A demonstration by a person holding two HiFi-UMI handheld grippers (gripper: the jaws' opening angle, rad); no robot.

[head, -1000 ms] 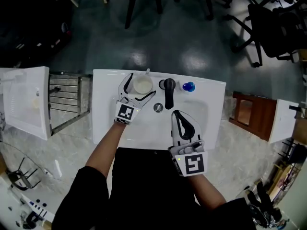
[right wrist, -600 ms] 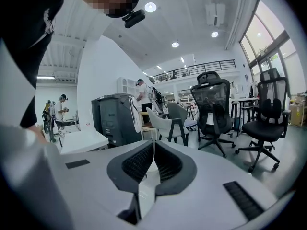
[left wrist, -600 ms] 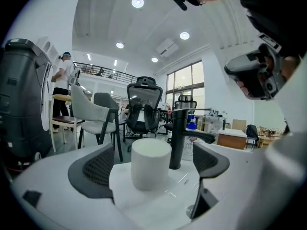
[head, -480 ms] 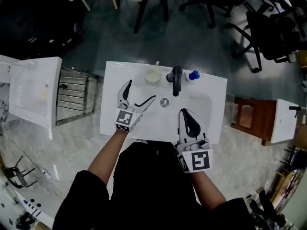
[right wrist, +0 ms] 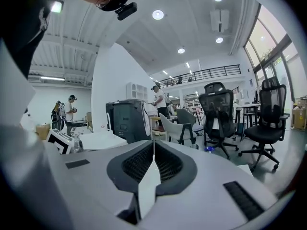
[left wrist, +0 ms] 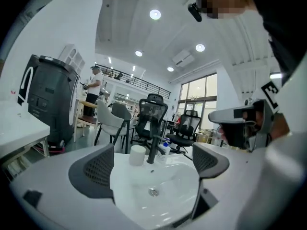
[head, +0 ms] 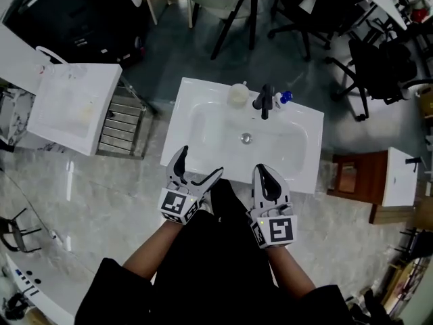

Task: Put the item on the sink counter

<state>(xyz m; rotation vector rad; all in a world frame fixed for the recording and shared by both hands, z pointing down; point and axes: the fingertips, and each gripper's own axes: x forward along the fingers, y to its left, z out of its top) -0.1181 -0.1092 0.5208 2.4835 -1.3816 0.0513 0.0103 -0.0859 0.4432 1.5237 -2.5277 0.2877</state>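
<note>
- My left claw [head: 201, 162] hangs over the front edge of the sink [head: 177, 117], at about 7 o'clock from the drain [head: 246, 138].
- Its jaws are spread wide with nothing between them; its own view looks through the gap into the basin.
- My right claw [head: 265, 171] sits at about 5 o'clock from the drain, jaws pressed together and holding nothing.
- The white cup [head: 238, 93] stands upright on the sink's back ledge, at 12 o'clock from the drain and well apart from both claws.
- The black tap [head: 265, 100] is just beside the cup, at its 3 o'clock.
- A small blue-capped bottle [head: 285, 97] stands at the tap's 3 o'clock.
</note>
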